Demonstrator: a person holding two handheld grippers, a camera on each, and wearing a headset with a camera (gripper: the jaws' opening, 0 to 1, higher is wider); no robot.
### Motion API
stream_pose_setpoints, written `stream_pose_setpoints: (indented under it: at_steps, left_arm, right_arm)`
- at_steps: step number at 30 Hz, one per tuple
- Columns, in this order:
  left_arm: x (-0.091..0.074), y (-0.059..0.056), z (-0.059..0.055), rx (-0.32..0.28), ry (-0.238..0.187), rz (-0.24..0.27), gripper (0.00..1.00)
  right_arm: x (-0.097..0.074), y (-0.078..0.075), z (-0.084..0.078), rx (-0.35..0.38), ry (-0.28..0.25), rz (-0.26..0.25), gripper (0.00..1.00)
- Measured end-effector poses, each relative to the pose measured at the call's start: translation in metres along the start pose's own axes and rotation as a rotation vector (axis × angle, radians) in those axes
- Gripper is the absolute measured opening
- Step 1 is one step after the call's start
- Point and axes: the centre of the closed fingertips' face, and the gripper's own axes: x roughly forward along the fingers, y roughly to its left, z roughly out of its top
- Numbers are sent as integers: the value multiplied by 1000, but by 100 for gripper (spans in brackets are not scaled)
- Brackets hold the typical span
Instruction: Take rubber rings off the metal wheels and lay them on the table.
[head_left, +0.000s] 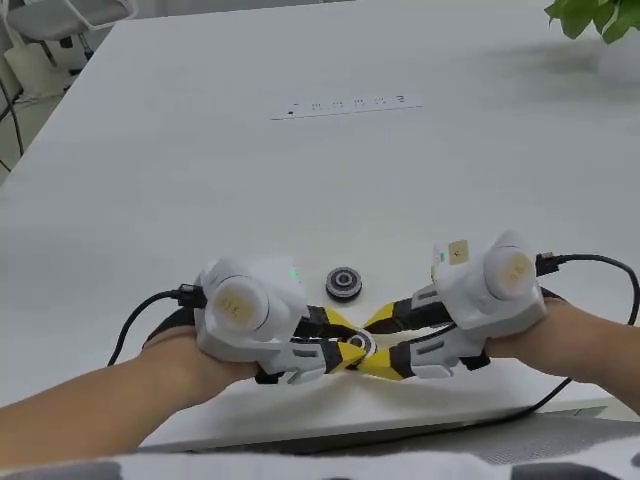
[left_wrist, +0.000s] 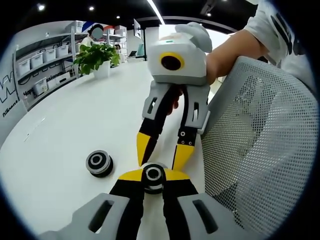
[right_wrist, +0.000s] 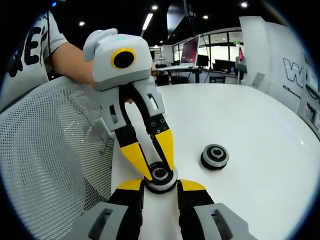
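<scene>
A small metal wheel with a black rubber ring (head_left: 356, 346) is held just above the white table's near edge, with both grippers meeting on it. My left gripper (head_left: 349, 349) comes from the left and is shut on this wheel (left_wrist: 153, 177). My right gripper (head_left: 363, 350) comes from the right, and its yellow tips press on the same wheel (right_wrist: 160, 176). The right gripper (left_wrist: 161, 159) reaches down from above in the left gripper view. The left gripper (right_wrist: 159, 167) pinches the wheel's far side in the right gripper view. A second ringed wheel (head_left: 343, 283) lies flat on the table behind them.
The white table (head_left: 300, 190) stretches far ahead, with a flush socket strip (head_left: 345, 105) in it. A potted plant (head_left: 592, 16) stands at the far right corner. A grey mesh chair back (left_wrist: 260, 140) is close behind the grippers. Black cables (head_left: 600, 262) trail from both grippers.
</scene>
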Motion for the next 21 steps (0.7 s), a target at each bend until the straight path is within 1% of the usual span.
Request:
stream_pose_setpoints:
  at_steps: [8,12,13,15,21]
  left_arm:
    - [0,0,0,0,0,2,9]
    - [0,0,0,0,0,2,9]
    - [0,0,0,0,0,2,9]
    - [0,-1,0,0,0,2,9]
    - [0,-1,0,0,0,2,9]
  right_arm:
    - [-3,0,-2,13,5,-5,21]
    - [-4,0,-5,1,18,-8,18]
    - [-5,0,-6,11,18,-8,18]
    - [-5,0,-8,1,29,-9,14]
    - [-6,0,-9,4,36,-11,12]
